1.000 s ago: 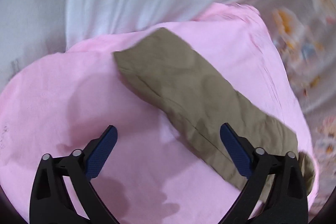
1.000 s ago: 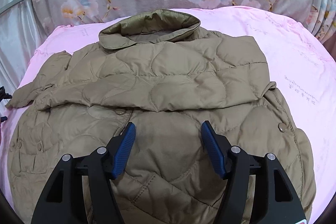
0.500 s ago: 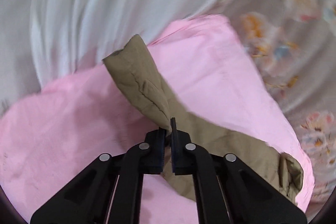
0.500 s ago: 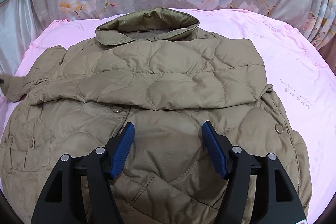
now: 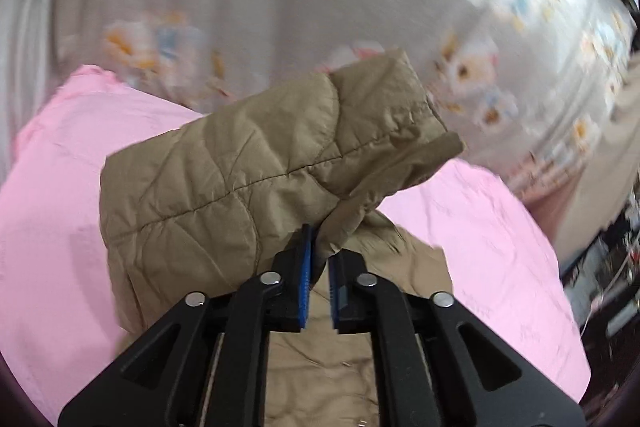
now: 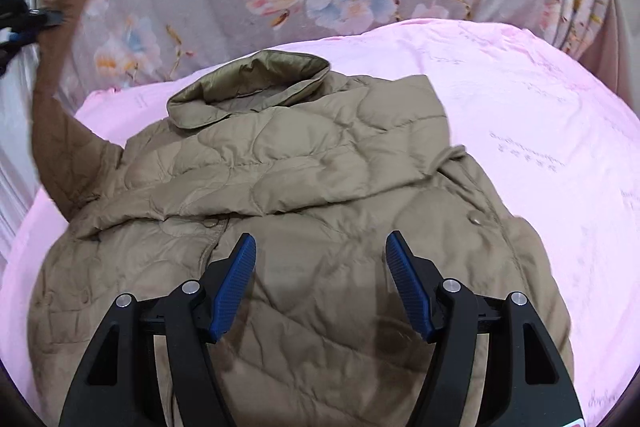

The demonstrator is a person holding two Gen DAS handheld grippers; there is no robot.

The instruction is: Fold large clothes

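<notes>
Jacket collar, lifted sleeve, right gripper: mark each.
jacket collar (image 6: 248, 83), right wrist view, on its folded top edge
lifted sleeve (image 5: 240, 163), left wrist view, on its quilted middle
right gripper (image 6: 320, 247), right wrist view, between its fingertips

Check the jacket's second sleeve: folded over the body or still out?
Still out: the sleeve is lifted off the pink sheet, pinched in the left claw.

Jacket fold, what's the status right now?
Left gripper jaws easing open, sleeve between them, lifted. Right gripper open above jacket. Nothing in the way.

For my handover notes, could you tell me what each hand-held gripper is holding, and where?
Left hand-held gripper: jacket sleeve, pinched near the cuff, jaws opening. Right hand-held gripper: nothing.
</notes>
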